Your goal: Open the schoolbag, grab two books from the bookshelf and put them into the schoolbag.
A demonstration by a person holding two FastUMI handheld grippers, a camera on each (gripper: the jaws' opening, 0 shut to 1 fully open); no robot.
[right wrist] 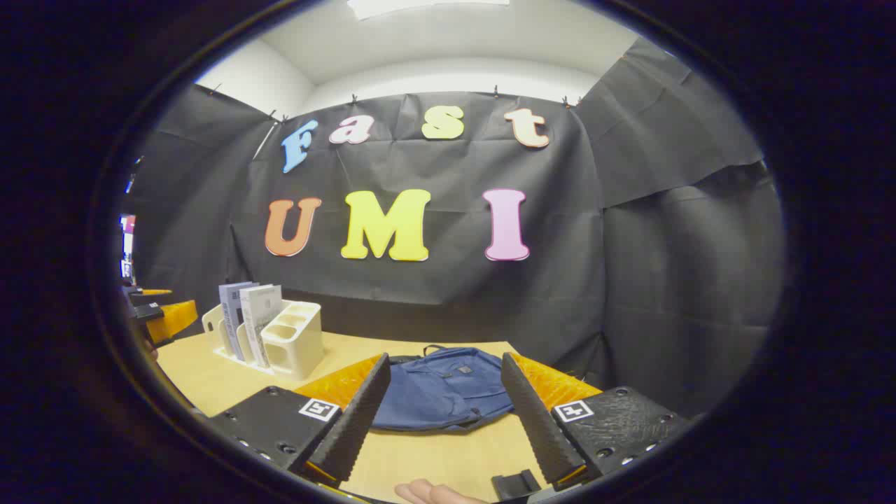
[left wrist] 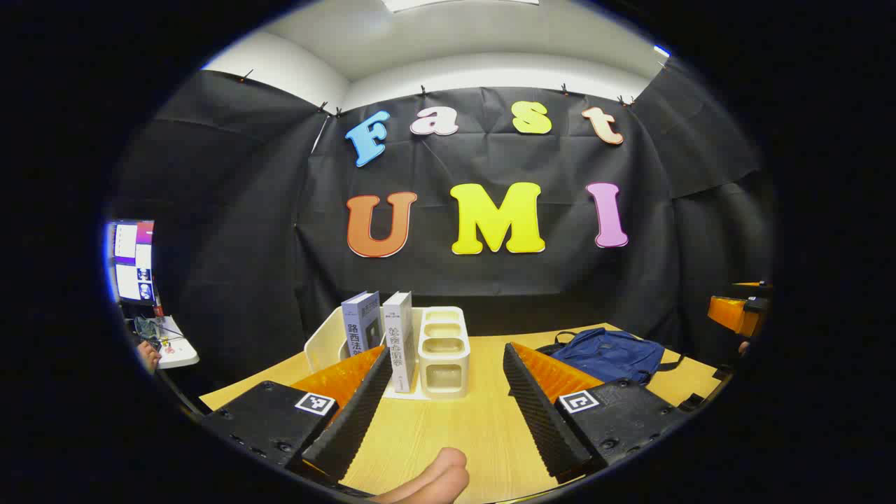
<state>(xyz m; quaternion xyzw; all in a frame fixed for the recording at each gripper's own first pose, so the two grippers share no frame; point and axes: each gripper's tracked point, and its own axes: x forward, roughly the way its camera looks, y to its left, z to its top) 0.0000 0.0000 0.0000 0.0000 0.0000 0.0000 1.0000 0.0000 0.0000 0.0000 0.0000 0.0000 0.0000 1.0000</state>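
the blue schoolbag [right wrist: 448, 388] lies flat and closed on the table [right wrist: 210, 378], framed between the spread fingers of the right gripper [right wrist: 442, 413], which holds nothing. the left gripper [left wrist: 444, 399] is likewise held wide, empty, facing the books [left wrist: 381, 332] in the bookshelf [left wrist: 442, 350]. the zipper pull should be located first, with the bag steadied while it is drawn.

Left gripper [left wrist: 444, 392]: I see jaws spread wide, nothing held. Right gripper [right wrist: 441, 402]: likewise spread, level, nothing held.
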